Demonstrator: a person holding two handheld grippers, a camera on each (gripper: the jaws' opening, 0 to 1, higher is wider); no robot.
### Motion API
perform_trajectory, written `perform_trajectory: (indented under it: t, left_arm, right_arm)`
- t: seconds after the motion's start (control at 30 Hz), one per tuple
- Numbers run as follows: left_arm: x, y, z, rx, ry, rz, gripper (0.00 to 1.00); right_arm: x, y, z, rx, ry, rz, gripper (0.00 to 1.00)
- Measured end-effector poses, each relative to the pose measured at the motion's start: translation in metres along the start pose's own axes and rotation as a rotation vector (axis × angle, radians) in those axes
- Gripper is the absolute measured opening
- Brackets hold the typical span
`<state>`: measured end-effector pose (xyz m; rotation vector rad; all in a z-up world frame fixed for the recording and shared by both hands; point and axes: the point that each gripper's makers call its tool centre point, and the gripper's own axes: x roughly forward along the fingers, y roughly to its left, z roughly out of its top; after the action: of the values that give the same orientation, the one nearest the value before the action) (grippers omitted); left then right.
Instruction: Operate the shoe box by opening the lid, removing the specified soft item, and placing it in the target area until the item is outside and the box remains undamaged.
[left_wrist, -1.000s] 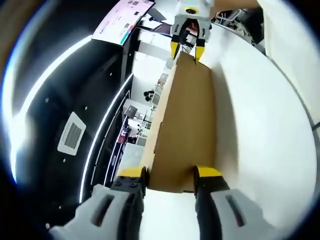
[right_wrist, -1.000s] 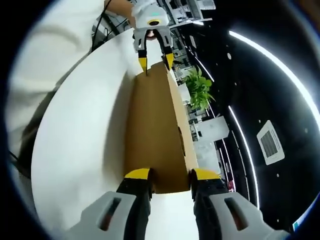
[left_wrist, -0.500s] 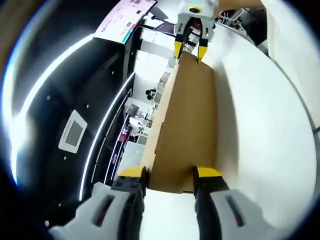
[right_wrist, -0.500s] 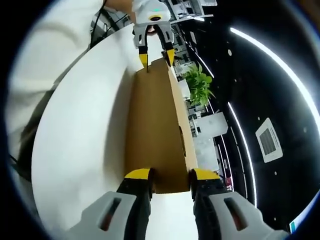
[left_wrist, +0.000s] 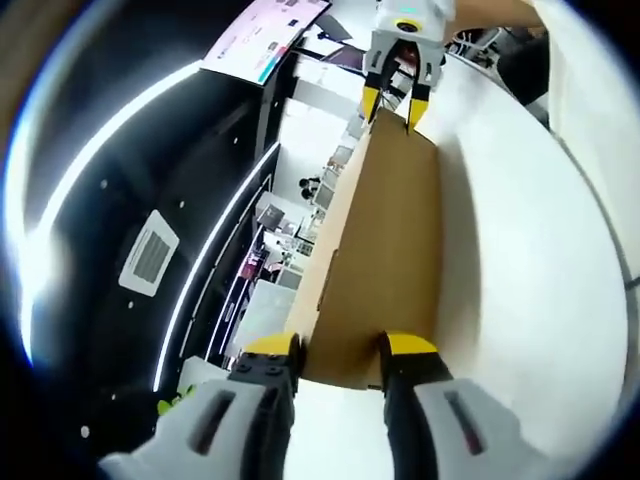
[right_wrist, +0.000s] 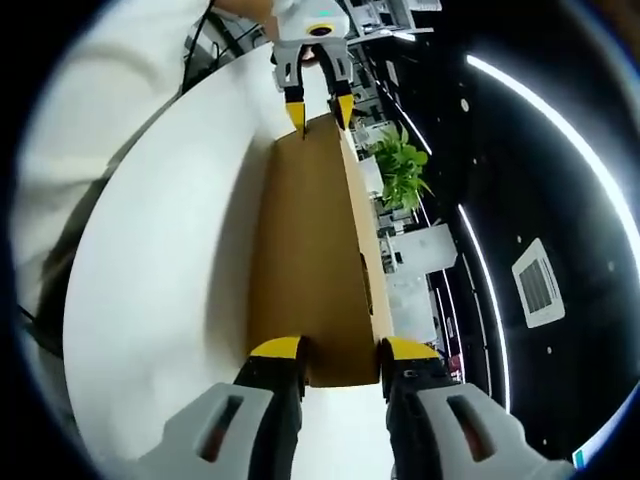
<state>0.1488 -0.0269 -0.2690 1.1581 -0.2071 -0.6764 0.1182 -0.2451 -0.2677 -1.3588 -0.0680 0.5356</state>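
Observation:
A long brown cardboard shoe box (left_wrist: 385, 240) stretches between my two grippers, over the white table (left_wrist: 530, 260). In the left gripper view my left gripper (left_wrist: 340, 350) is shut on the near end of the box, one yellow-tipped jaw on each side. My right gripper (left_wrist: 398, 98) clamps the far end. The right gripper view mirrors this: my right gripper (right_wrist: 343, 352) is shut on the near end of the shoe box (right_wrist: 310, 250), and my left gripper (right_wrist: 318, 105) holds the far end. The box's inside and any soft item are hidden.
The round white table (right_wrist: 160, 250) lies beside the box. A person in white clothing (right_wrist: 110, 60) stands at its edge. A green plant (right_wrist: 400, 170), a black ceiling with light strips and a vent (left_wrist: 150, 265), and a wall screen (left_wrist: 265, 35) lie beyond.
Both views have shifted and rolled slightly, so the far gripper sits a little further right in each. Both grippers keep their hold on the box ends.

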Motion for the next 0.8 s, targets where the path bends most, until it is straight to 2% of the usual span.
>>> perform_trajectory:
  t: [0.33, 0.53, 0.8]
  left_arm:
    - [-0.0004, -0.0004, 0.0006, 0.001, -0.013, -0.001, 0.35]
    - [-0.0007, 0.0044, 0.0032, 0.017, -0.012, 0.022, 0.36]
    - [-0.0009, 0.0071, 0.0049, -0.010, -0.021, 0.037, 0.36]
  right_arm:
    - [-0.0009, -0.0024, -0.0009, 0.020, -0.007, -0.002, 0.29]
    - [-0.0022, -0.0055, -0.0007, 0.032, -0.015, -0.004, 0.29]
    - [-0.0038, -0.0082, -0.0002, 0.034, -0.016, -0.013, 0.29]
